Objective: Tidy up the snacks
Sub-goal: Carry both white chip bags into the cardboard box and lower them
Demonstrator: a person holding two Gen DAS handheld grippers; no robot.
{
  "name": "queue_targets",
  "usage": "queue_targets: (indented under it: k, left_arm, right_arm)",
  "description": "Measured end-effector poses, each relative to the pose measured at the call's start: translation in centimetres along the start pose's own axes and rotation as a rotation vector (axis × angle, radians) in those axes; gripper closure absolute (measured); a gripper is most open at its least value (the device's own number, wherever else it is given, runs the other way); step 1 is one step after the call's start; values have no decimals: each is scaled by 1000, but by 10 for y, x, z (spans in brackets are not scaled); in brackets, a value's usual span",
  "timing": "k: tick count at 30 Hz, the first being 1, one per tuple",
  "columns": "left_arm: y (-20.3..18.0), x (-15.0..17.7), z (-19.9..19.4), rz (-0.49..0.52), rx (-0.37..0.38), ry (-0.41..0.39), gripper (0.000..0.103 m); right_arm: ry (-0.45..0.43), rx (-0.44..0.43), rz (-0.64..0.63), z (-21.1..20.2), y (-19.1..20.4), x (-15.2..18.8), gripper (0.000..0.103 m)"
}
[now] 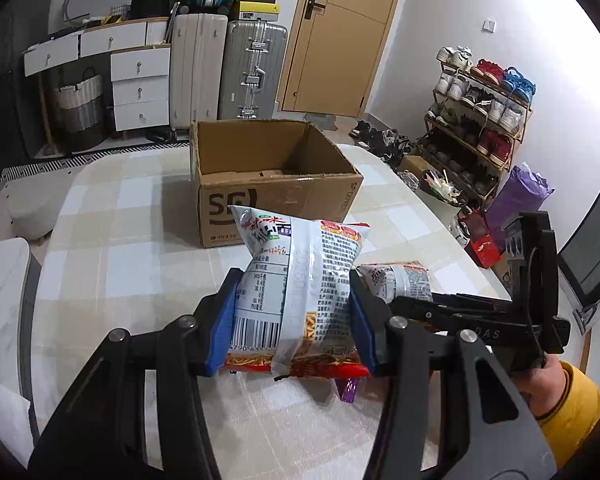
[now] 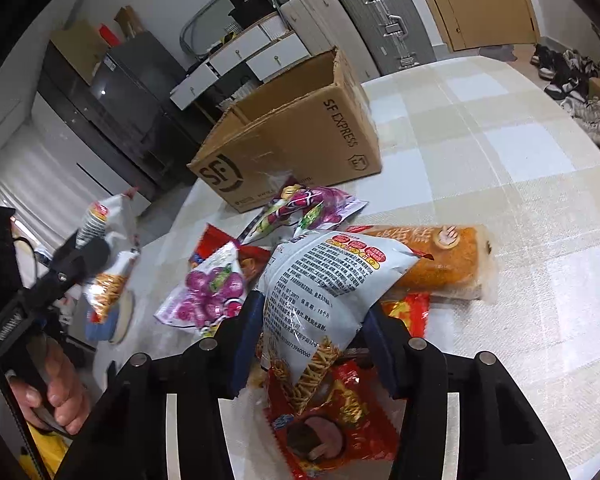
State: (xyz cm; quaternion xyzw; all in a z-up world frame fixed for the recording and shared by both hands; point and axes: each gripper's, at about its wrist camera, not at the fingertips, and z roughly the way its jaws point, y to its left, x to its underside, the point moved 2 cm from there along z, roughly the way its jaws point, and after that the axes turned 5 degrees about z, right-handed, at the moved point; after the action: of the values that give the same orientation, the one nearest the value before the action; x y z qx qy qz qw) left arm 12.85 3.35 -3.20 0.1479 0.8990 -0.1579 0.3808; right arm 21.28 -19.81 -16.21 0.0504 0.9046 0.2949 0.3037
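Two claws each pinch a noodle bag: left claw (image 1: pixel 292 316), right claw (image 2: pixel 312 344); I'd carry them level over the box (image 1: pixel 276 176), upper centre.

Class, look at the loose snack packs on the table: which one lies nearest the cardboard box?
The purple-and-green candy bag, almost touching the cardboard box; the orange roll pack lies farther off.

The open brown cardboard box (image 1: pixel 276 176) is faced head-on from close by, slightly above, in the left wrist view. In the right wrist view, the box (image 2: pixel 296 136) is viewed obliquely. The checked tabletop (image 1: pixel 140 240) is shared.
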Motion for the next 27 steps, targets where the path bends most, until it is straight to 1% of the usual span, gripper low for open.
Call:
queue_targets:
  k: [3,9,13,19,21,24,27]
  left_arm:
    - [4,5,-9,-23,14,-2,57]
    - [9,7,-32,-52,1,-25,57]
    - [3,11,-47,-62,-15,-38,57]
    - [-2,15,-69,-85,-20,-44,57]
    - [-7,14,-76,-90,-20,-48,57]
    - [-15,12,-89,-95,-17,-60,57]
    - [-23,8,-102,-89,-30,-75,57]
  right_arm:
    - [-42,-21,-26,-12,8,1,53]
    - [-107,-104,-41,-39,19,-3,54]
    - [-140,-200,-17,-60,24,-4,53]
    - [-154,-320,1,-86,35,-6,53]
    - [-160,-340,-2,-93,39,-6,53]
    - [-165,-350,-15,-101,44,-6,53]
    - [-173,-354,-42,-108,52,-7,53]
